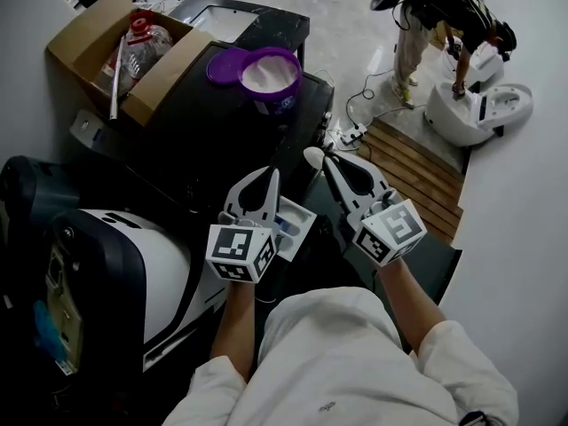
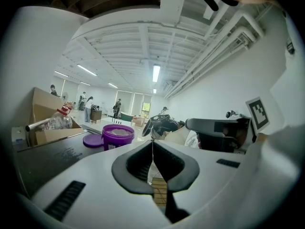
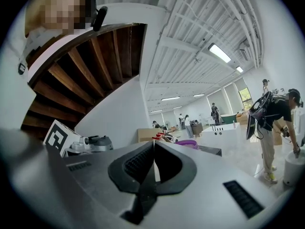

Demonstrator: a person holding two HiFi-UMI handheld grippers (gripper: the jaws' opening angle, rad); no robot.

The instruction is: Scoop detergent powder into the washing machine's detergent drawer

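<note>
Powder is the thing that can go wrong here. The right gripper (image 1: 330, 165) has its 2 jaws squeezed together, and a small white scoop (image 1: 312, 157) sticks out from its tip, so it looks like it is pinching the scoop by the handle. I cannot tell if there is powder in the scoop.

The purple tub (image 1: 271, 78) of powder sits open on top of the black washing machine (image 1: 204, 122), with its lid (image 1: 224, 66) just beside it. The white detergent drawer (image 1: 300, 223) is pulled out lower down, near the person. The scoop hangs between the tub and the drawer.

I think the scoop can tip if the hand turns, because the jaws hold only a thin bit of it. Then powder falls on the machine top or down to the floor. A power strip (image 1: 353, 135) with wires lies on the floor near there, so that is a bad place for a spill.

The left gripper (image 1: 268, 177) is closed too and holds nothing. It hovers right over the drawer. It can get in the way of the scoop, or bump the drawer partly shut, and then the powder misses.
</note>
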